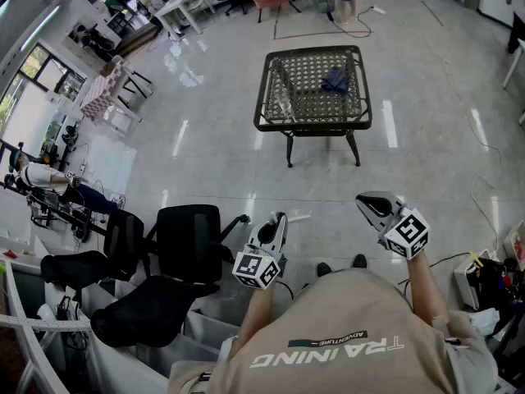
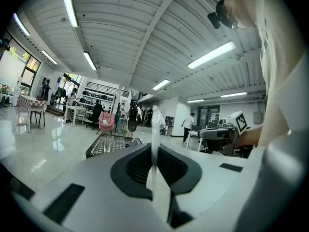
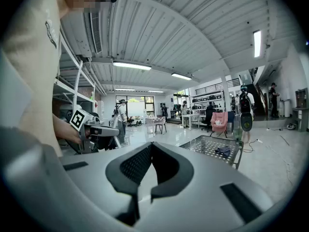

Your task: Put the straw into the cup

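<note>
Left gripper: jaws nearly together, pinching a thin translucent plastic straw at its lower part, so that the straw stands upright above the pads. Right gripper: jaws closed tip to tip, holding nothing. Black wire-mesh desk: well ahead of both, bearing a dark blue cloth (no cup can be made out there with certainty). The straw is probably very light, smooth and easily kinked. A gentle pinch low on the shaft leaves the long free end for insertion.
</note>
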A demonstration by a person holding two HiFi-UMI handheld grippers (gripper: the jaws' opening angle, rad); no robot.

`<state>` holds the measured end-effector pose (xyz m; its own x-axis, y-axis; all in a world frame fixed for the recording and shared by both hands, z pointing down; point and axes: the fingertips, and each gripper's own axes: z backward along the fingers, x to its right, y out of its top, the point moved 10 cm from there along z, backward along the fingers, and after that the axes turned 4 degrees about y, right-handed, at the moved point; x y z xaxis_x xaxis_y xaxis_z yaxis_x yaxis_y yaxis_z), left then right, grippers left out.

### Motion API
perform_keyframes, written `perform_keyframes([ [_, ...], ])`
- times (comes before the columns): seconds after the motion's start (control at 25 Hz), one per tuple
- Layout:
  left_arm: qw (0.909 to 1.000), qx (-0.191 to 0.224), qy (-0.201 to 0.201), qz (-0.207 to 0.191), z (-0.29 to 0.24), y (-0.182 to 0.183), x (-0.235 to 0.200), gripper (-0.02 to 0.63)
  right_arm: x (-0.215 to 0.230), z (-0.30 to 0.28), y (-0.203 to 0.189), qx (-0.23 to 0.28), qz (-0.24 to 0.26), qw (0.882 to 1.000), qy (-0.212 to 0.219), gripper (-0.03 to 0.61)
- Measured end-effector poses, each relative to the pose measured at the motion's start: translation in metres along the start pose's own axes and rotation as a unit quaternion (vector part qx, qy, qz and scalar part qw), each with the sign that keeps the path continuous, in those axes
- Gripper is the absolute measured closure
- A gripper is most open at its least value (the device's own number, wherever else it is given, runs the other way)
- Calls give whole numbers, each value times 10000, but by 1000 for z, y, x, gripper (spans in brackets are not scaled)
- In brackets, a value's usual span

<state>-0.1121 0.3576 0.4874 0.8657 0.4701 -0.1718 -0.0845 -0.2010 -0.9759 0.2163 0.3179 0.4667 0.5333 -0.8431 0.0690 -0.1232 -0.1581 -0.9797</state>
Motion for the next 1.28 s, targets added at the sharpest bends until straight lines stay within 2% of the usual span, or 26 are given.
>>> perform_keyframes([
  [0.4,10000,51,-58,-44,4,1,-5,580,-15,-5,1,-94,188,9996,187,561],
  [0.72,9996,249,131,-81,11,13,-23,580,-25,-6,-1,-66,125,9998,154,561],
  [0.96,9996,215,185,56,22,8,-43,579,-33,-25,-3,-292,95,9994,160,561],
  [1.16,9997,140,181,127,28,5,-66,578,-35,-42,3,-184,-49,9998,101,561],
  [1.28,9998,123,92,106,24,0,-77,578,-39,-48,-1,-233,81,9997,11,561],
])
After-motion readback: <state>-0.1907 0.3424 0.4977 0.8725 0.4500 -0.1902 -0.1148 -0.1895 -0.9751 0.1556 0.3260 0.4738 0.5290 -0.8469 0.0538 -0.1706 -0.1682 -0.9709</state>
